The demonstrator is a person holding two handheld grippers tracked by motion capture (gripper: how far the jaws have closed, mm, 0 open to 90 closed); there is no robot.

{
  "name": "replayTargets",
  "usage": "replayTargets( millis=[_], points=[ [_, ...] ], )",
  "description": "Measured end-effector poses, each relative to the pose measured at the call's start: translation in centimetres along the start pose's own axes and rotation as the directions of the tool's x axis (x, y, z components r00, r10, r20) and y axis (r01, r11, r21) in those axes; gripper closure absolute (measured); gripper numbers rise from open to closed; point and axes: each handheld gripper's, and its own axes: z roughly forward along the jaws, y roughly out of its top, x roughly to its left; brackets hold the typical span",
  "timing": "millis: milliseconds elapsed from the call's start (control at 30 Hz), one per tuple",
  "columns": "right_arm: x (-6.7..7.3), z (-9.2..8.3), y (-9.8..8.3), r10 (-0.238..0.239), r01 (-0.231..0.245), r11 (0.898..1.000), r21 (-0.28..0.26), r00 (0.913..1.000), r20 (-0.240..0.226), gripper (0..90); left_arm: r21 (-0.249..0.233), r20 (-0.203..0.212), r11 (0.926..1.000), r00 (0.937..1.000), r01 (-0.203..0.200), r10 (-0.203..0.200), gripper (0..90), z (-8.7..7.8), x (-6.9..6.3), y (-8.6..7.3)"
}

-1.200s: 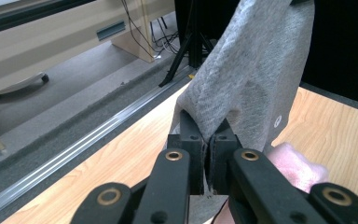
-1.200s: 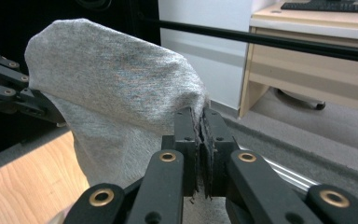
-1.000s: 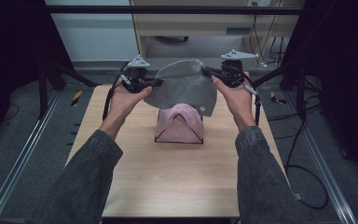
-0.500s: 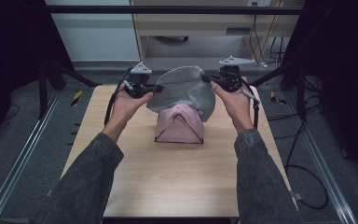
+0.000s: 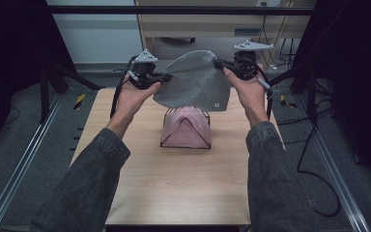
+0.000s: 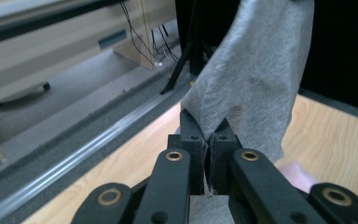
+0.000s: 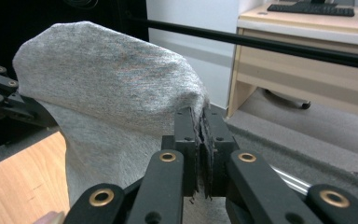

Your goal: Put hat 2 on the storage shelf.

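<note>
Over the counter (image 5: 140, 188), both tools, left (image 5: 163, 76) and right (image 5: 218, 63), are pinching the cloth (image 5: 195, 82) shut; keep it taut, lowering toward the rack (image 5: 186, 126) at 6 o'clock.

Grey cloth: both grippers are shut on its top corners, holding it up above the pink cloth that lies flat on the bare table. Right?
Not quite. The pink cloth is not flat on the table; the high view shows it draped over a black wire stand. The rest holds: left gripper and right gripper are shut on the grey cloth, held above it.
</note>
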Motion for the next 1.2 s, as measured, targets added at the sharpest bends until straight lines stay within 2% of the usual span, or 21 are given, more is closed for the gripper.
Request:
replayTargets(
  millis=[233,333,433,633,700,1200],
  points=[
    [-0.6,-0.6,0.4,0.015,-0.015,1.000,-0.026,0.9999,0.003,86.5,-0.012,-0.010,0.9995,0.9995,-0.030,0.030,87.2,0.0,-0.3,1.6],
    [-0.8,-0.8,0.3,0.019,-0.019,0.999,-0.028,0.9998,0.004,86.5,-0.025,-0.009,0.9994,0.9997,-0.022,0.022,87.1,0.1,-0.4,1.8],
    [-0.9,-0.8,0.1,0.016,-0.016,1.000,-0.016,0.9999,0.005,86.5,-0.010,-0.021,0.9993,0.9991,-0.036,0.036,87.1,0.2,-0.4,1.7],
    [-0.6,-0.2,-0.2,0.004,-0.004,1.000,0.001,1.0000,0.002,86.5,-0.002,-0.024,0.9994,0.9991,-0.035,0.035,87.1,0.4,0.0,1.1],
    [-0.5,-0.1,-0.4,0.002,-0.002,1.000,0.002,1.0000,0.001,86.5,-0.003,-0.023,0.9998,0.9995,-0.022,0.022,87.1,0.6,0.2,0.8],
    [-0.5,0.3,-2.1,0.013,-0.013,1.000,0.024,0.9999,-0.004,86.5,0.022,-0.009,0.9997,0.9999,-0.011,0.011,87.2,1.5,0.1,-0.7]
  ],
)
